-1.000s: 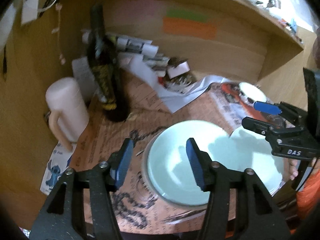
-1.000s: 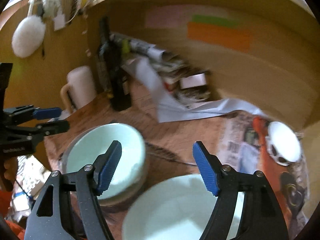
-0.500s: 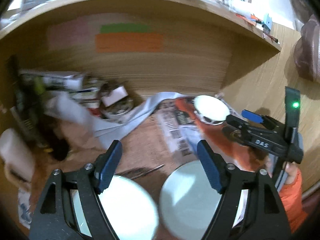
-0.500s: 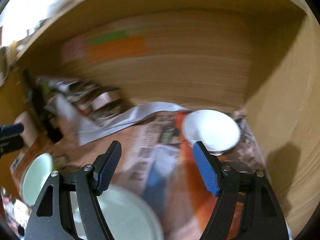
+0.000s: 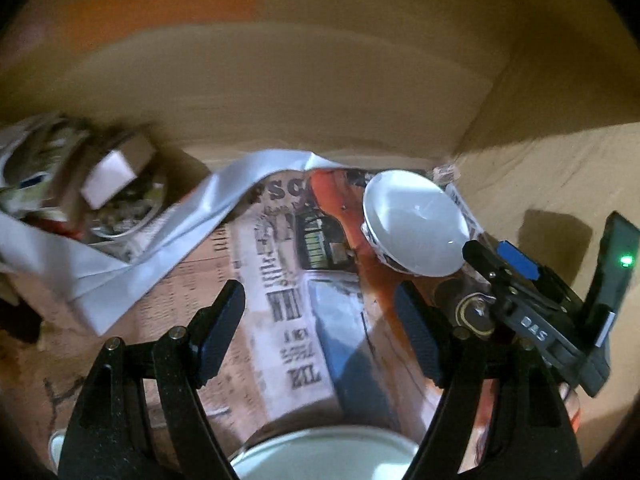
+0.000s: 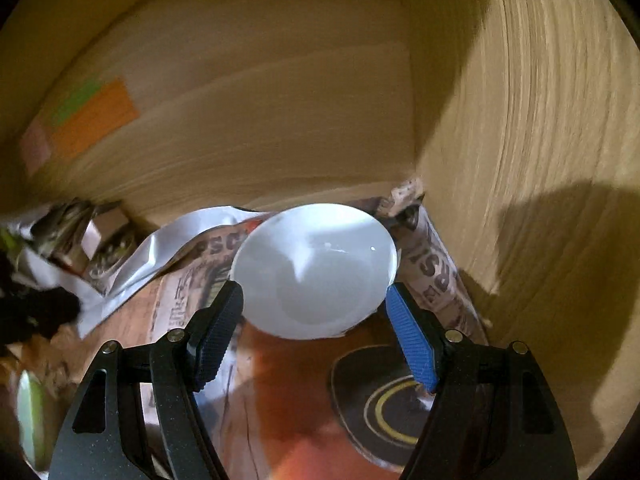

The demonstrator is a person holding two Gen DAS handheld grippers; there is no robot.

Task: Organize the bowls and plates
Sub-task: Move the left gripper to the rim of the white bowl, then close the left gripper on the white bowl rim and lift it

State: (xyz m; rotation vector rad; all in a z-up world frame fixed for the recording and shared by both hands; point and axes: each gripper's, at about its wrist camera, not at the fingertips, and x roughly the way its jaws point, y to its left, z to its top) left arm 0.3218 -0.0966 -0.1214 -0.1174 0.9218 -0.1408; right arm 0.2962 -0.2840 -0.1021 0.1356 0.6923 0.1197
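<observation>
A small white bowl [image 6: 316,272] sits on newspaper in the shelf's back right corner. My right gripper [image 6: 314,322] is open, its fingertips flanking the bowl's near edge; I cannot tell whether the pads touch it. In the left wrist view the same bowl [image 5: 416,228] lies ahead to the right, with the right gripper [image 5: 494,258] at its right rim. My left gripper [image 5: 320,334] is open over bare newspaper with nothing between its fingers. A pale green plate [image 5: 328,456] shows at the bottom edge, partly hidden by the gripper.
Newspaper [image 5: 288,320] lines the shelf floor. A loose white sheet [image 5: 168,248] and a heap of crumpled paper with a small box [image 5: 112,172] lie back left. Wooden walls close the back [image 6: 280,120] and right [image 6: 540,200]. A dark disc with a yellow ring [image 6: 400,404] lies near the bowl.
Both views have swung right, away from the pale green plates toward the corner. The white bowl has grown larger and now sits at the right gripper's fingertips. The left jaws stand wider.
</observation>
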